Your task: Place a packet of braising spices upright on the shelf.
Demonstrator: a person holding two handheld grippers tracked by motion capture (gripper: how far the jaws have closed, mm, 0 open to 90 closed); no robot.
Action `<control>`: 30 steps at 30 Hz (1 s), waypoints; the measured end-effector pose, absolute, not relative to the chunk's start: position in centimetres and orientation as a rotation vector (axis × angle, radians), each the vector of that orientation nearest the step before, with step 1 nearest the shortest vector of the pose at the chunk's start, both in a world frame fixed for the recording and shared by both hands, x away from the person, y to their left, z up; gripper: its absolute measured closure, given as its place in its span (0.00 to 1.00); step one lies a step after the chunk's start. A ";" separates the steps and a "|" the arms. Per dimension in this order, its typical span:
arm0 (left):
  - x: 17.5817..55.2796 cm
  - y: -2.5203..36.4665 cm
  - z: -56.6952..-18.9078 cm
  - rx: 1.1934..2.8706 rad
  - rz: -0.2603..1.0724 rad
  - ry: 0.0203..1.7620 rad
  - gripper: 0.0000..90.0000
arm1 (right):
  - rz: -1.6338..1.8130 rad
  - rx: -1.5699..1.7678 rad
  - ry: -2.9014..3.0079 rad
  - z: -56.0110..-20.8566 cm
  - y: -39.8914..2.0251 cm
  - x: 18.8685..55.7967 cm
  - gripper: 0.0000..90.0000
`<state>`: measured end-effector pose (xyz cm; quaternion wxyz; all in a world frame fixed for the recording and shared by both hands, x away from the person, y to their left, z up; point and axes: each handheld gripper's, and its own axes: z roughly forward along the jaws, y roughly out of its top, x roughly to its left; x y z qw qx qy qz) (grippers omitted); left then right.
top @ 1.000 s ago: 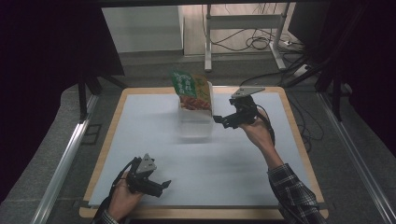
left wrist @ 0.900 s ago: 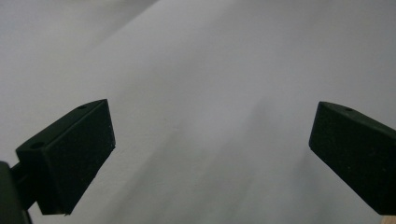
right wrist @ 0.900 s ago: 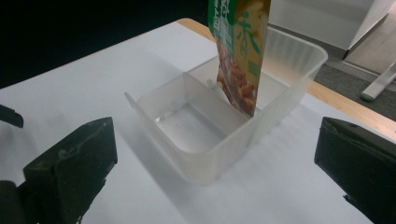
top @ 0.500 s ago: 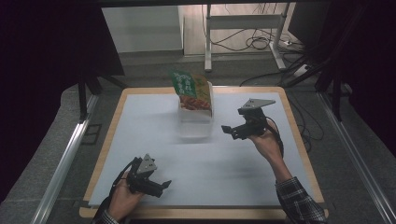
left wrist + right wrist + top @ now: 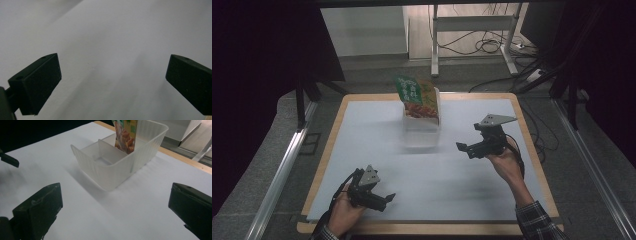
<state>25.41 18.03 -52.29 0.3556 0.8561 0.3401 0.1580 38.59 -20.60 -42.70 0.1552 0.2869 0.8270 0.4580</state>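
A clear plastic bin (image 5: 421, 131) (image 5: 117, 162) with a divider stands at the middle back of the white table top (image 5: 447, 175). A green and orange snack packet (image 5: 417, 96) (image 5: 125, 133) stands upright in its far compartment; the near compartment looks empty. My right gripper (image 5: 466, 148) (image 5: 113, 207) is held open to the right of the bin, apart from it, jaws pointing toward it with nothing between them. Near the front left edge my left gripper (image 5: 384, 200) (image 5: 112, 80) is open over bare table, jaws wide and empty.
The table has a wooden rim (image 5: 532, 145). Metal rails (image 5: 282, 170) run along both sides on the grey floor. Behind the table are a stand's legs (image 5: 472, 35) and cables (image 5: 492, 47).
My right gripper has drawn back from beside the bin toward the front right and lower over the table. The left gripper has stayed put.
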 end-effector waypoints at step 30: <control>25.4 18.0 -52.2 2.194 0.393 0.876 0.00 | 1.223 0.880 2.334 -43.7 -24.6 32.8 0.00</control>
